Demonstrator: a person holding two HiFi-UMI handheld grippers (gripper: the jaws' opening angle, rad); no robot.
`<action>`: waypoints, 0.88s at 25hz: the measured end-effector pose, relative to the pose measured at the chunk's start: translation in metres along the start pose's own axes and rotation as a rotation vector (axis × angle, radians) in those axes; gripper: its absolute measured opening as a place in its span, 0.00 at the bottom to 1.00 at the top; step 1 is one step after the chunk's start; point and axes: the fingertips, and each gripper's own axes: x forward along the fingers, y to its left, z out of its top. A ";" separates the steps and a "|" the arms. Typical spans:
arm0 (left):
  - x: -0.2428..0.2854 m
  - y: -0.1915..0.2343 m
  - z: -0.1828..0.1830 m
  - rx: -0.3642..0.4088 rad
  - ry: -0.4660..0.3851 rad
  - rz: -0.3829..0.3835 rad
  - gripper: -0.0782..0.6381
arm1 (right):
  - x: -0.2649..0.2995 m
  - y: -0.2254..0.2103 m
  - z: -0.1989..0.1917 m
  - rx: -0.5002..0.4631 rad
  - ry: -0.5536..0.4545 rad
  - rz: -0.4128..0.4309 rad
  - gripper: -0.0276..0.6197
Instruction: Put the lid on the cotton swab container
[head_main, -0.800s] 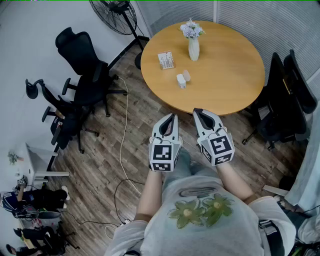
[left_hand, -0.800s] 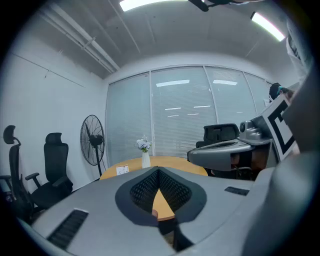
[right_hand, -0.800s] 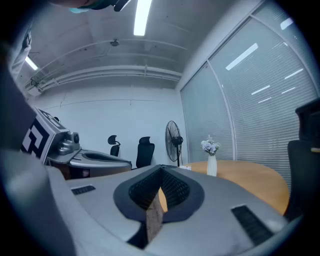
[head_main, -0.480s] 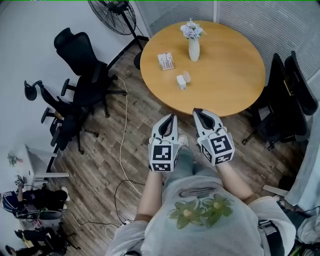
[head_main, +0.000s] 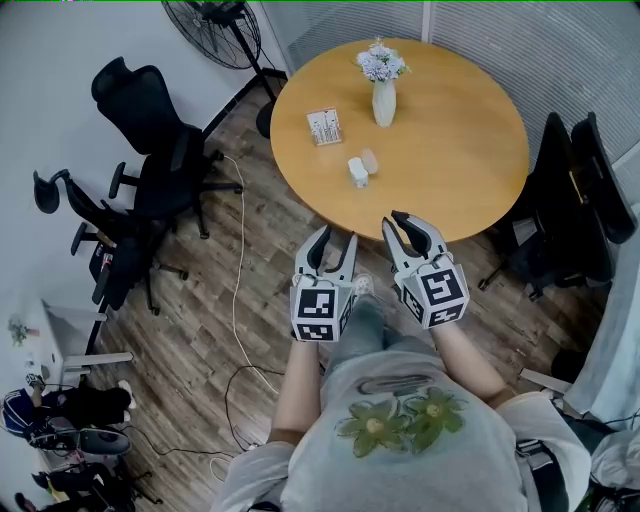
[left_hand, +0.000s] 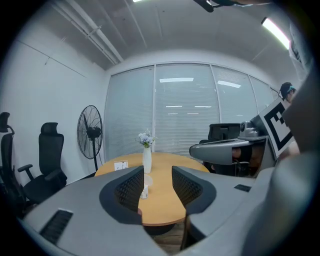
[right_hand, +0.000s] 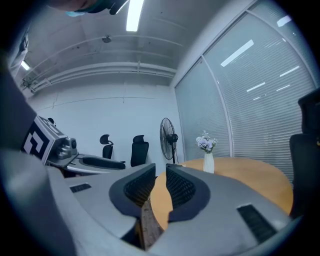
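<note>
The small white cotton swab container (head_main: 357, 172) stands on the round wooden table (head_main: 450, 150), with its clear lid (head_main: 370, 160) just beside it on the right. Both grippers hover over the floor short of the table's near edge, away from both items. My left gripper (head_main: 336, 238) is open with nothing between its jaws. My right gripper (head_main: 400, 222) shows a narrow gap and is also empty. In the left gripper view the container (left_hand: 144, 192) and lid (left_hand: 148, 180) appear far off, just left of the gap between the jaws.
A white vase of flowers (head_main: 384, 98) and a small card stand (head_main: 324, 126) sit farther back on the table. Black office chairs (head_main: 150, 130) and a floor fan (head_main: 215, 22) stand at the left, more chairs (head_main: 580, 200) at the right. A cable (head_main: 238, 270) lies on the wooden floor.
The left gripper's jaws have spread apart from nearly together. Both grippers have shifted slightly toward the table, which now sits a little lower and closer in the head view.
</note>
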 end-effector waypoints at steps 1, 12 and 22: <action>0.005 0.003 0.000 -0.002 0.004 -0.005 0.36 | 0.005 -0.003 0.000 0.004 0.003 0.000 0.15; 0.071 0.048 -0.003 -0.015 0.019 -0.084 0.59 | 0.076 -0.037 0.003 0.044 0.028 0.011 0.36; 0.139 0.085 -0.021 0.013 0.092 -0.155 0.63 | 0.130 -0.079 -0.002 0.057 0.076 -0.042 0.36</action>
